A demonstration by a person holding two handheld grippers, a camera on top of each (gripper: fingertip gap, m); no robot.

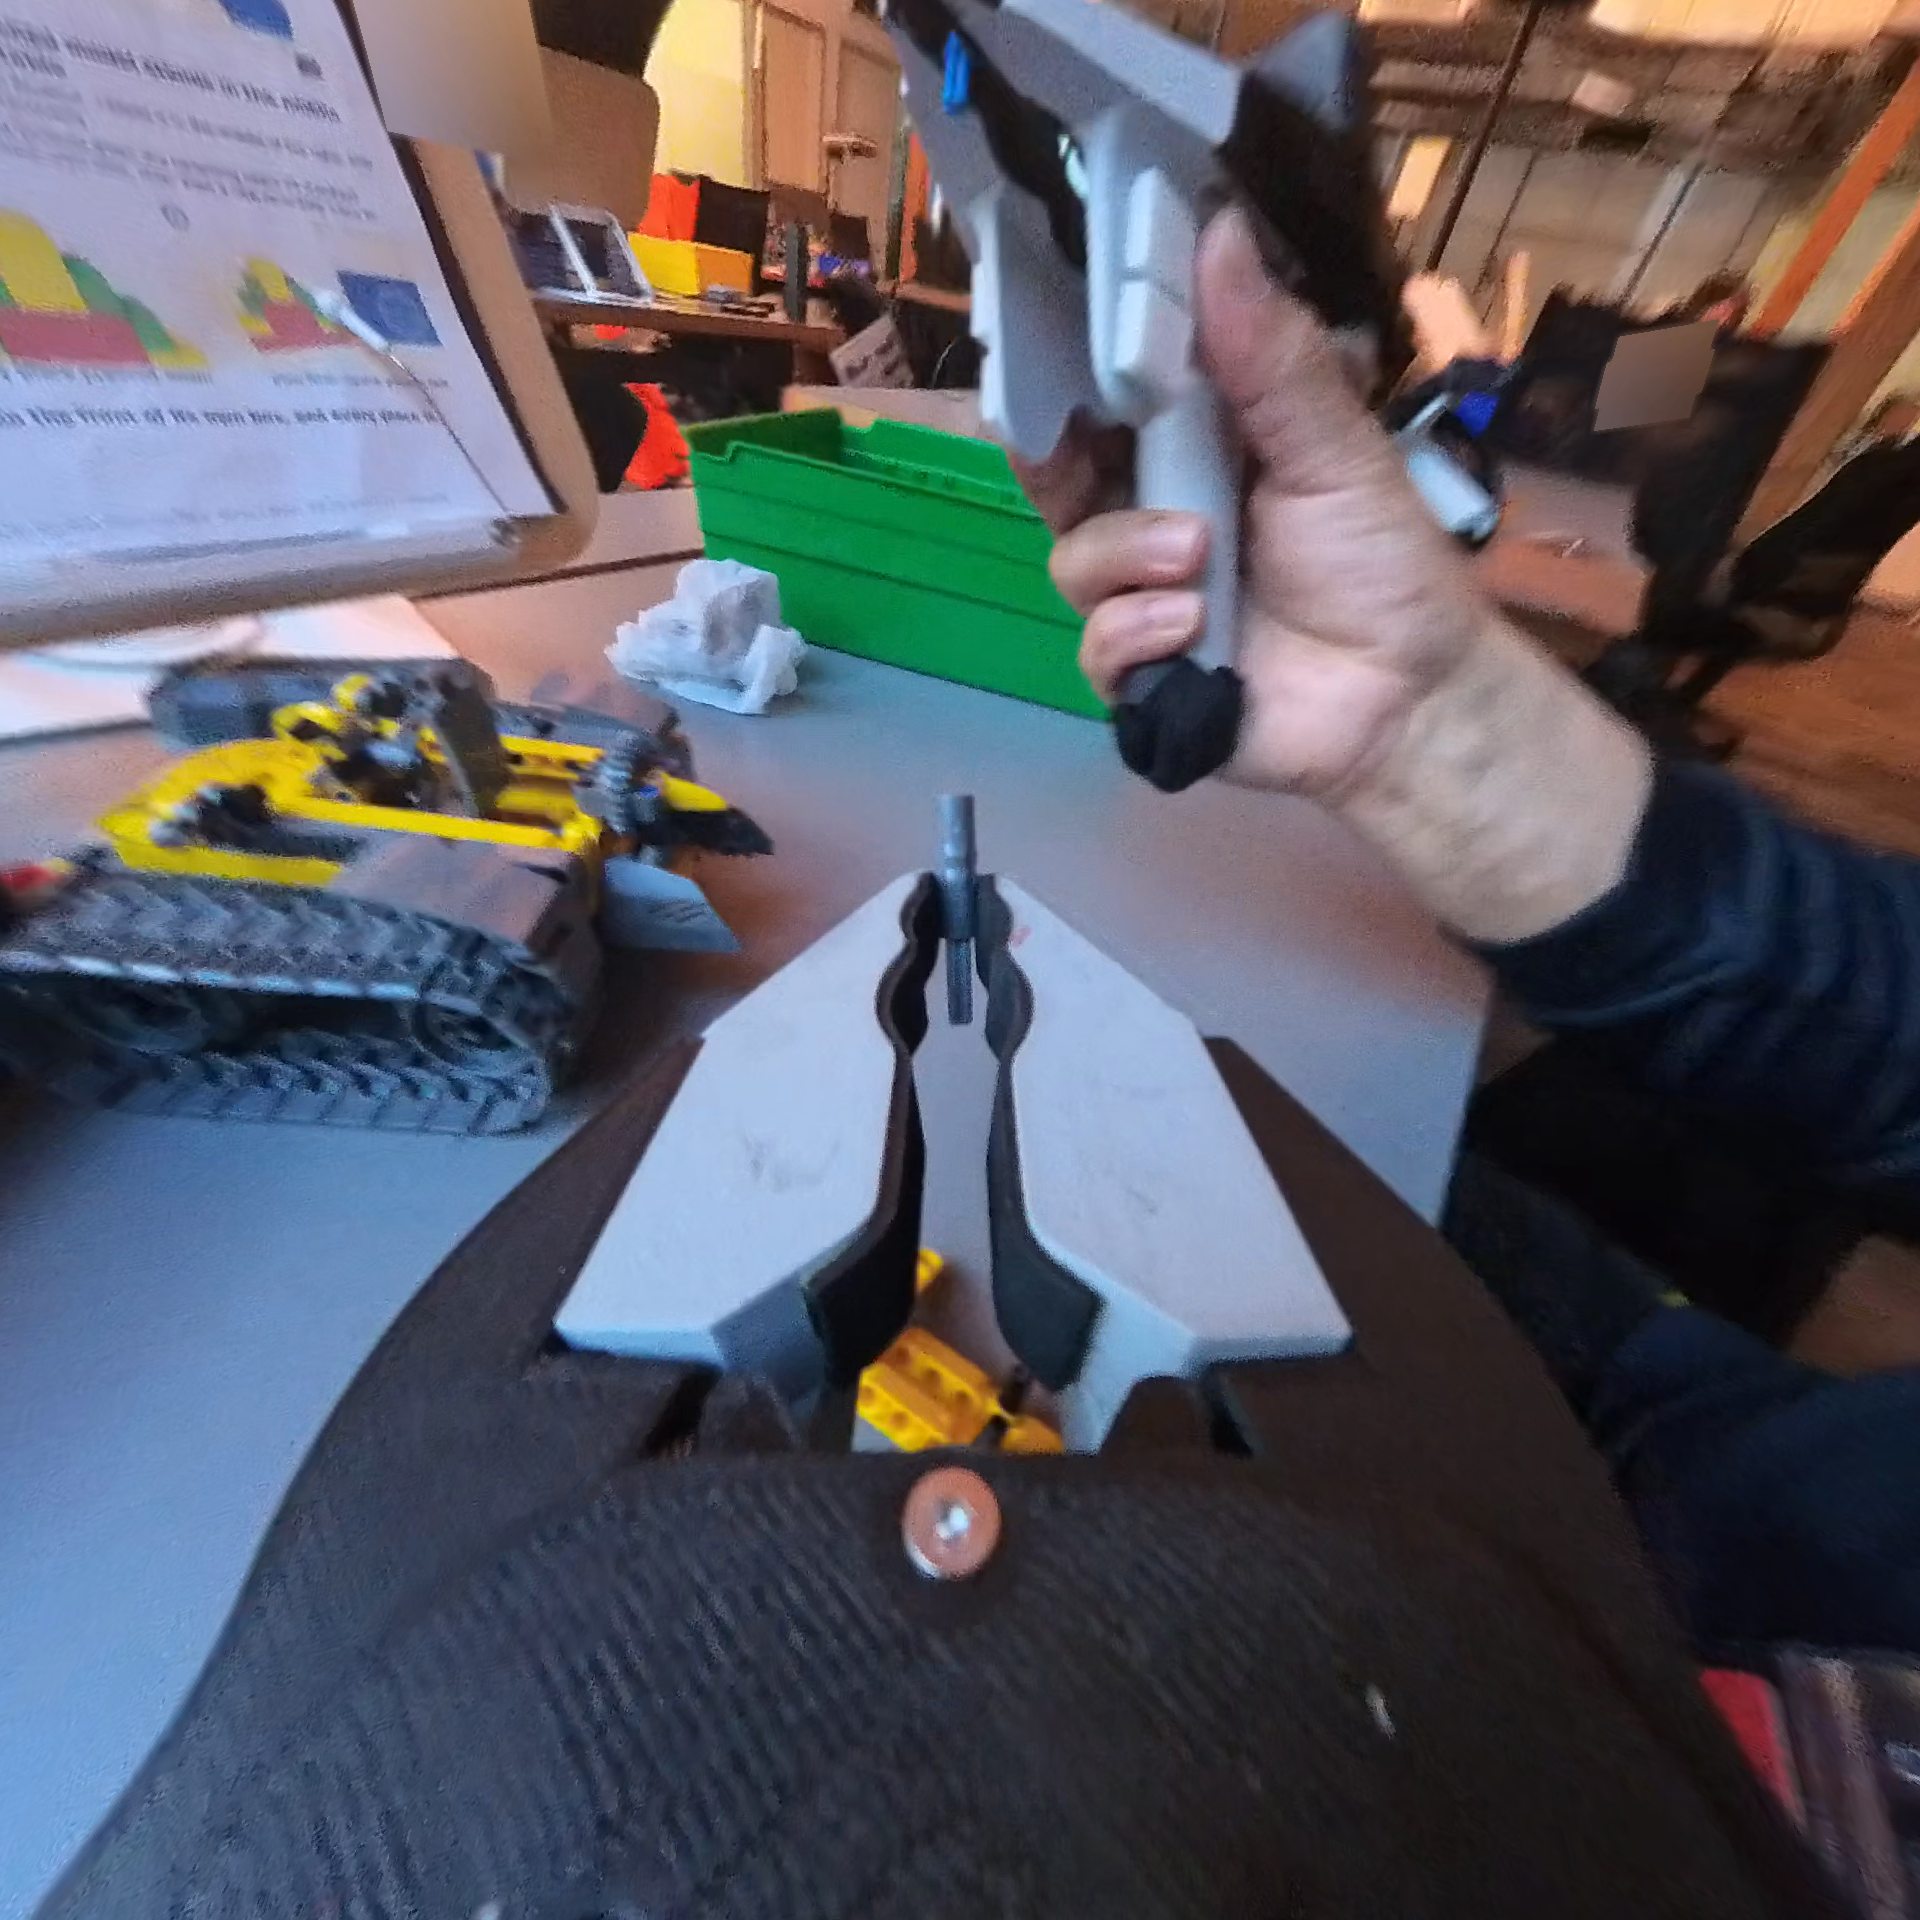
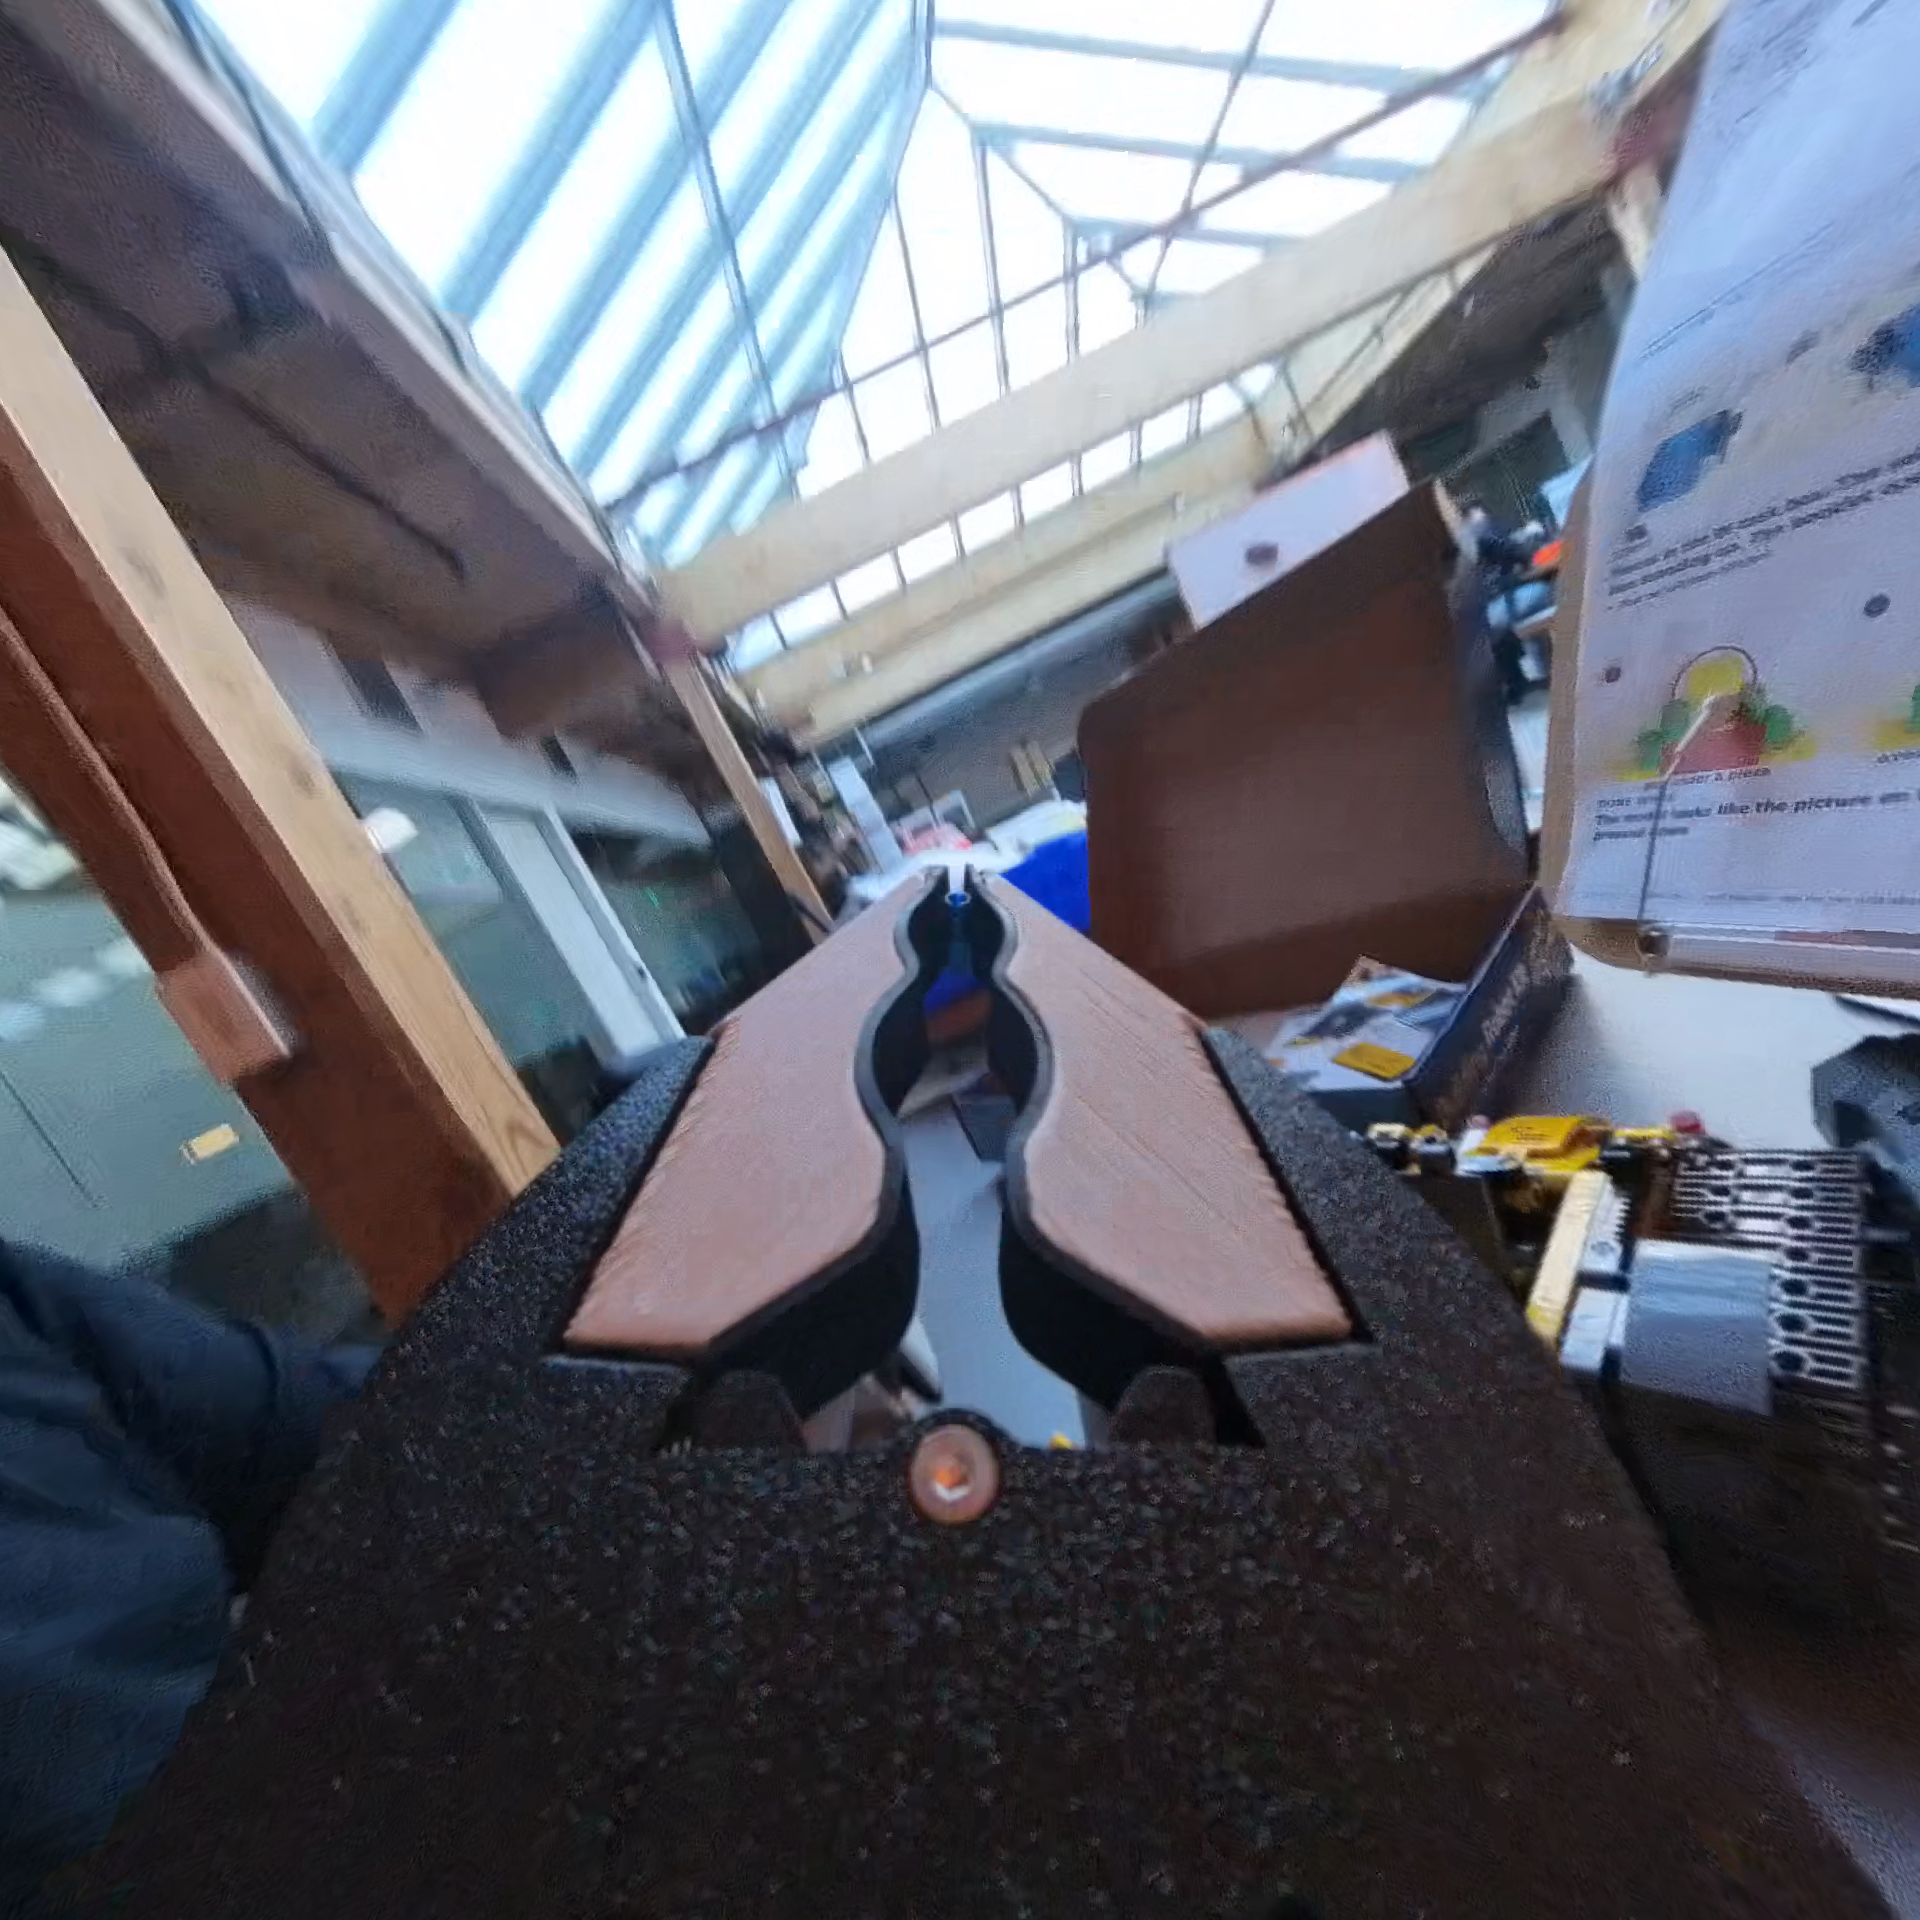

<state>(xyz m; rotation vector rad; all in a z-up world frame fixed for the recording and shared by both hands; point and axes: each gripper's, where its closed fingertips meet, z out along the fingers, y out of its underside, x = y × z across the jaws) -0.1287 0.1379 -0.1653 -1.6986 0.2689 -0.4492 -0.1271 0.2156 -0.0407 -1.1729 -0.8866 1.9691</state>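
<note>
Two pairs of tongs, each closed on a small part: the left tongs (image 1: 957,914) pinch a grey axle pin (image 1: 957,909) above the grey table (image 1: 1195,883), while the right tongs (image 2: 960,902), raised in a hand (image 1: 1320,582), grip a tiny blue piece (image 2: 958,906). Nearby stand a yellow tracked toy-brick bulldozer (image 1: 343,894), crumpled white paper (image 1: 717,639), a green bin (image 1: 883,551) and a printed instruction sheet (image 1: 208,281), its writing blurred.
</note>
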